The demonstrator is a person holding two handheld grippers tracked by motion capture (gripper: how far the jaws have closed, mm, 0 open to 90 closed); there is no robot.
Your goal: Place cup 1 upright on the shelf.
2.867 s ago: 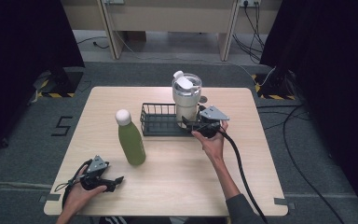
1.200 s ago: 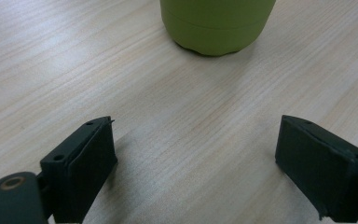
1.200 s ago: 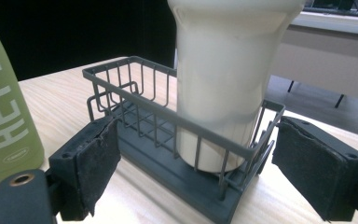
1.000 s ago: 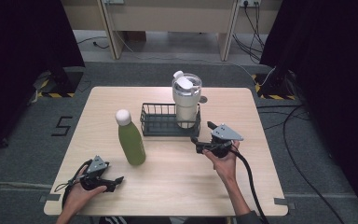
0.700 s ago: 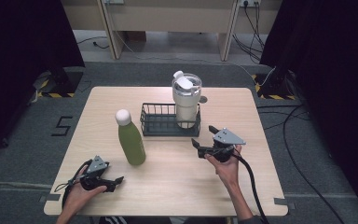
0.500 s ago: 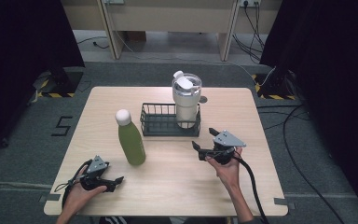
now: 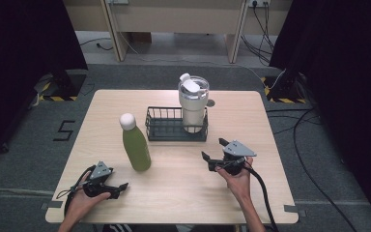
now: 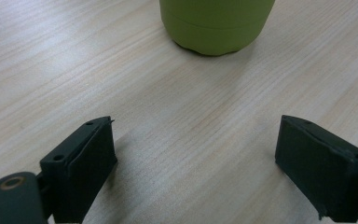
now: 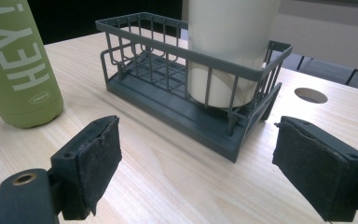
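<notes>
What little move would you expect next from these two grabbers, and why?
Probably the left gripper eases forward to the tall green bottle with a white cap: its jaws stand open, empty and aimed at the bottle's base, while the white tumbler already stands in the dark wire basket.

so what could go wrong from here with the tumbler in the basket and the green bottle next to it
The white tumbler stands tall at the right end of the wire basket, rising well above its rim; a bump could tip it.

The green bottle stands upright, unheld, between the left gripper and the basket. A careless reach might knock it over.

The right gripper is open and faces the basket; its jaws could snag the wire wall.
</notes>
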